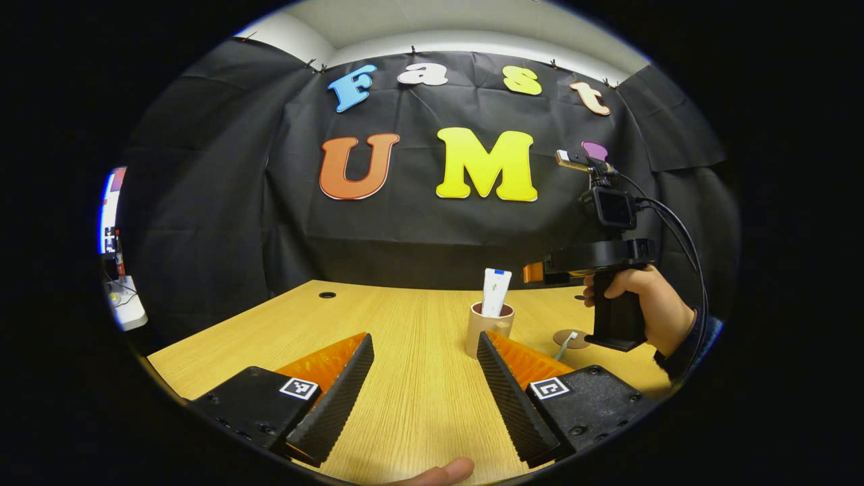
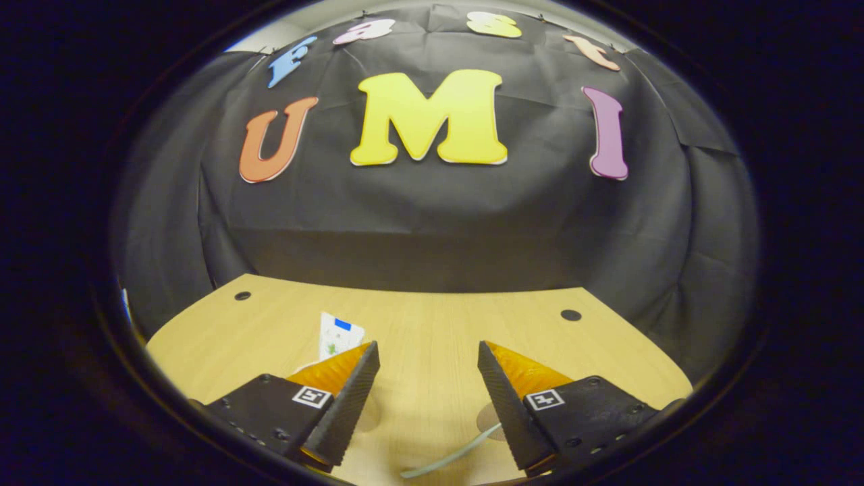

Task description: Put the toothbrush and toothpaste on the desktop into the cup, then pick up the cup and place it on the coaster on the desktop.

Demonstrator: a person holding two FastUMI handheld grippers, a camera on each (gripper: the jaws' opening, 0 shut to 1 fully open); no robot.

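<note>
- Left gripper (image 1: 424,344): fingers spread wide, nothing between them, bare wooden desktop (image 1: 405,391) in the gap.
- Cup (image 1: 487,329) stands upright on the desktop just ahead of the left gripper's right-hand finger, its lower side partly hidden by that fingertip.
- Toothpaste (image 1: 496,291) is in the cup, standing tall, top end sticking well above the rim.
- Coaster (image 1: 571,338): flat round disc on the desktop, to the right of the cup and beyond the right-hand finger, apart from the cup.
- Toothbrush (image 1: 564,345) lies on the desktop, one end at the coaster's edge, the rest hidden behind the right-hand finger; not in the cup.
- Right gripper (image 1: 540,271) seen in the left gripper view, held up off the desktop by a hand (image 1: 641,307) on its grip, above and right of the cup; can't tell how its fingers stand from this angle.
- A fingertip (image 1: 442,472) shows at the bottom edge, below the left gripper's gap.
- Right gripper view: right gripper (image 2: 428,354) fingers spread wide, holding nothing.
- Toothpaste (image 2: 337,337) top shows just past the left-hand fingertip; the cup under it is hidden by that finger.
- Toothbrush (image 2: 449,457) lies on the desktop (image 2: 432,317) in the gap, running toward the right-hand finger.
- Coaster (image 2: 489,420) partly visible against the inner edge of the right-hand finger.
</note>
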